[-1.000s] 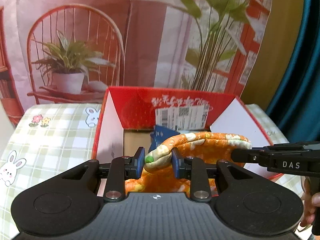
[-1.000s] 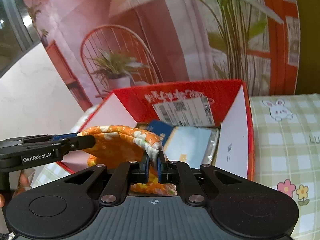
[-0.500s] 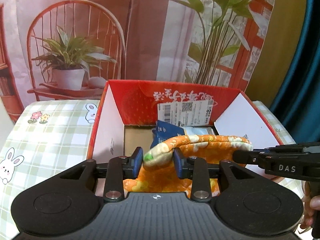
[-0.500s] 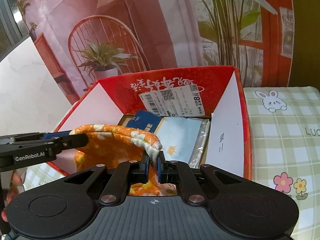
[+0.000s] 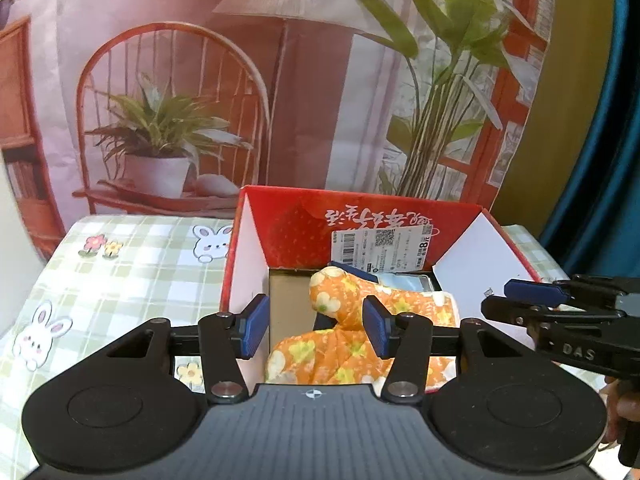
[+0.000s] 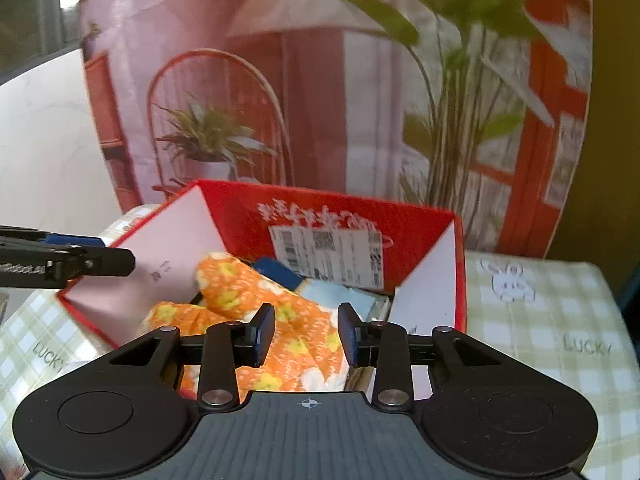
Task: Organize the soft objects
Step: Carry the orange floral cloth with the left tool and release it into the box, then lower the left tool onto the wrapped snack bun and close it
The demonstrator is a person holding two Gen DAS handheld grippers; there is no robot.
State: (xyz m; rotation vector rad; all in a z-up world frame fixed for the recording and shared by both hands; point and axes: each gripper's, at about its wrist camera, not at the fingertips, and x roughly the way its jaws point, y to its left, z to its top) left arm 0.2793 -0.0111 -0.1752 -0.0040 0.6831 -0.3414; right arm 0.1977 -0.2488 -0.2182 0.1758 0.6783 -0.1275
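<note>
Both grippers have let go: the left gripper point(image 5: 314, 330) and right gripper point(image 6: 306, 334) now stand wide with nothing between their pads, where half a second ago each pinched the orange floral cloth point(image 5: 360, 344). The cloth lies slumped inside the red cardboard box point(image 5: 296, 228) on the counter point(image 5: 120, 272), over a blue packet point(image 6: 278, 272), so this item looks stowed.

The flat blue packet point(image 5: 352, 270) and pale blue plastic-wrapped pack point(image 5: 404, 280) in the red cardboard box point(image 5: 296, 232) lie mostly hidden under the orange flower-print quilted cloth point(image 5: 360, 332). At 6 o'clock the cloth's near end disappears behind the gripper body. The right wrist view is blurred, so the white label point(image 6: 326, 254) is unreadable.
</note>
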